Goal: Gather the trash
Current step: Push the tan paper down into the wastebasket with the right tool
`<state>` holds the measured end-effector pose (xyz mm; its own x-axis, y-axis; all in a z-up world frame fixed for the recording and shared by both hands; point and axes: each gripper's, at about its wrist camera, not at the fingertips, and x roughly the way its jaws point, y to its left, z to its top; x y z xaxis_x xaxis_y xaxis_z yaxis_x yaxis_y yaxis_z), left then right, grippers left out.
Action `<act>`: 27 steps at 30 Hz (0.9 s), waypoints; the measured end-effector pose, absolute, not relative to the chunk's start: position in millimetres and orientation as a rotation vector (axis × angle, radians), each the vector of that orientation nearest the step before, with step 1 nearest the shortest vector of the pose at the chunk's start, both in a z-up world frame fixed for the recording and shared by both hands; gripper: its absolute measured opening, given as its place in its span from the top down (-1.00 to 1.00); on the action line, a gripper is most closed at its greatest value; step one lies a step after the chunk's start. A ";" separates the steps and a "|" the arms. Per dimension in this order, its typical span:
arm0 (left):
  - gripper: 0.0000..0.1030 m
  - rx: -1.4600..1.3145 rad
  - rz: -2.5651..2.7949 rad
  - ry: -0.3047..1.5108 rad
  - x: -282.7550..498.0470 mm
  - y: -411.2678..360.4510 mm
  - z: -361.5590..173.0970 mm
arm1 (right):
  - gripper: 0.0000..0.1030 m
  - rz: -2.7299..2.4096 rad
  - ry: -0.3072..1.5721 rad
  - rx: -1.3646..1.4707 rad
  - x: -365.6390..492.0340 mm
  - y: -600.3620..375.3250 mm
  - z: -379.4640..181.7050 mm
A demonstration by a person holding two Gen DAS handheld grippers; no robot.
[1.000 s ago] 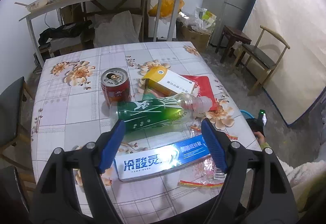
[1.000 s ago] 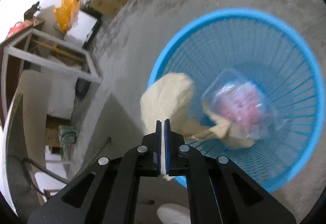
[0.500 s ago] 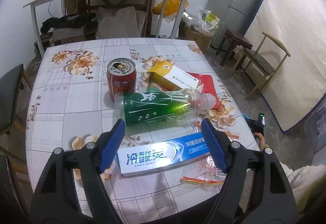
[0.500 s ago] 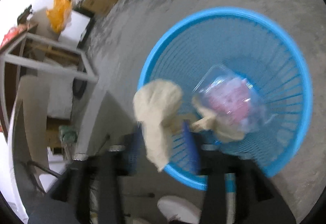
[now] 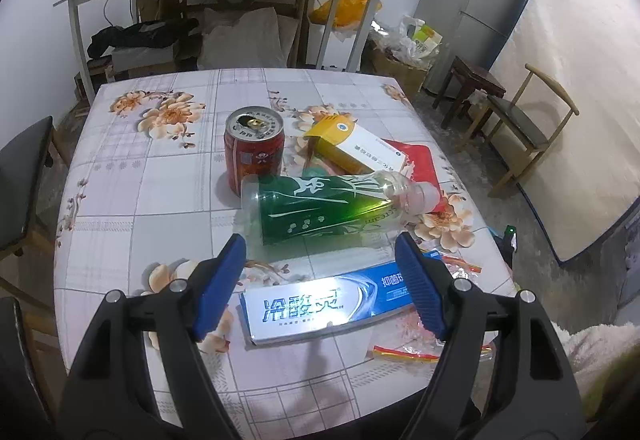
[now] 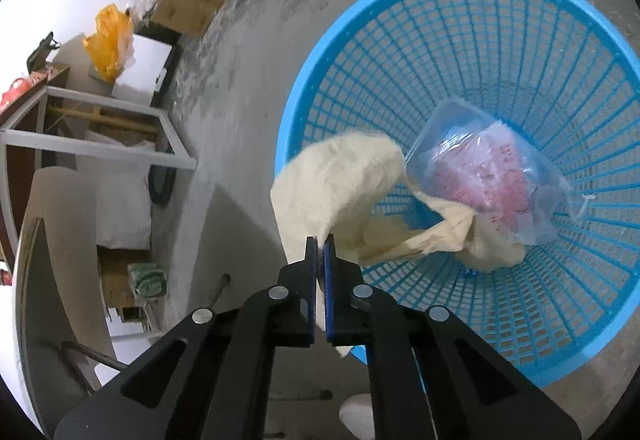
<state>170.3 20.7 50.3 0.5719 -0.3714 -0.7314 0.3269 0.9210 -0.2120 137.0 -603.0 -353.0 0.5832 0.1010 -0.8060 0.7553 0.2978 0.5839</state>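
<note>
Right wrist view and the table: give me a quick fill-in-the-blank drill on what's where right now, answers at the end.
1. The right gripper is shut on a cream-coloured ____, which hangs over the blue basket.
2. Inside the basket lies a clear plastic bag with something ____ in it.
3. On the table, the green bottle lies on its ____.
4. The red can stands ____, beside the bottle.

Missing words: paper napkin; pink; side; upright

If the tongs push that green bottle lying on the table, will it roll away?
Probably. The green bottle lies on its side and is round, so it should roll easily. It looks nearly empty, so likely light. The red can beside it might stop it.
</note>
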 end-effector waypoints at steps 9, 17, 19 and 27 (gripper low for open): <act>-0.41 -0.047 -0.417 0.859 169.3 18.1 50.4 | 0.95 -0.747 0.819 1.213 89.9 -648.7 -340.5; -0.41 -0.082 -0.426 0.846 165.4 24.8 51.6 | -0.02 -0.929 0.989 1.058 73.1 -657.9 -338.9; -0.41 -0.085 -0.431 0.839 163.4 27.7 52.5 | -0.03 -0.926 0.988 0.970 75.2 -653.2 -325.8; -0.41 -0.091 -0.450 0.794 150.7 38.2 58.4 | -0.03 -0.857 0.943 0.915 63.9 -636.1 -274.5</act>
